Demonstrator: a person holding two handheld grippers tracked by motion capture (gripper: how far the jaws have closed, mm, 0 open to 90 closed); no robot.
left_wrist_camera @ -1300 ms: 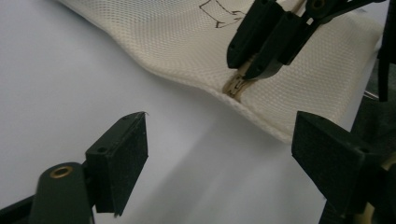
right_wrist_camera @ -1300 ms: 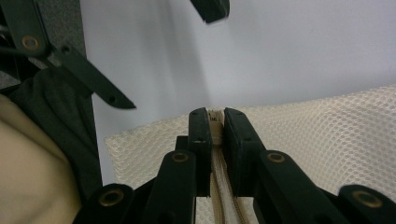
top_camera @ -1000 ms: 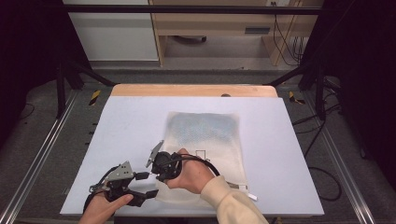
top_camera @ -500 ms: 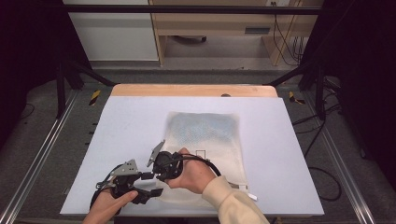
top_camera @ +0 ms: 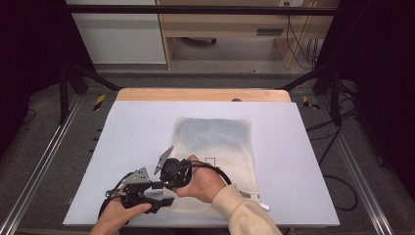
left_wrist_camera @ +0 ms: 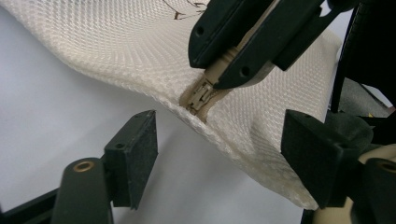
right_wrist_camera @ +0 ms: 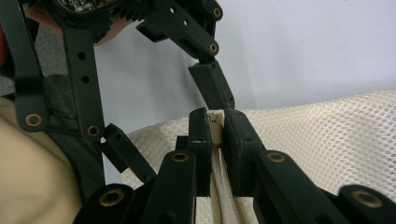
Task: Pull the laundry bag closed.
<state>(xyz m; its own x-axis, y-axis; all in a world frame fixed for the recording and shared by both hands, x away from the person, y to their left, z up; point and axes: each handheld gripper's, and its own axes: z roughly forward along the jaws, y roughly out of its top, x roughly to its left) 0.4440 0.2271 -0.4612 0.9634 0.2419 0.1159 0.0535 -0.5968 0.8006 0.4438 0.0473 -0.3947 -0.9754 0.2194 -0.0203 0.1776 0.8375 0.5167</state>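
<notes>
Jaws apart and just now narrowing, the left gripper [left_wrist_camera: 219, 158] straddles the raised near edge of a cream mesh bag [left_wrist_camera: 116, 51], its pads not yet touching the fabric. Between and just beyond those jaws sits the beige zipper slider [left_wrist_camera: 198, 95]. To the right, the right gripper [right_wrist_camera: 215, 140] is clamped tight on the zipper's end [right_wrist_camera: 215, 128], lifting the bag's edge off the white table [top_camera: 137, 132]. In the high view, both grippers meet at the bag's near left corner, almost touching.
</notes>
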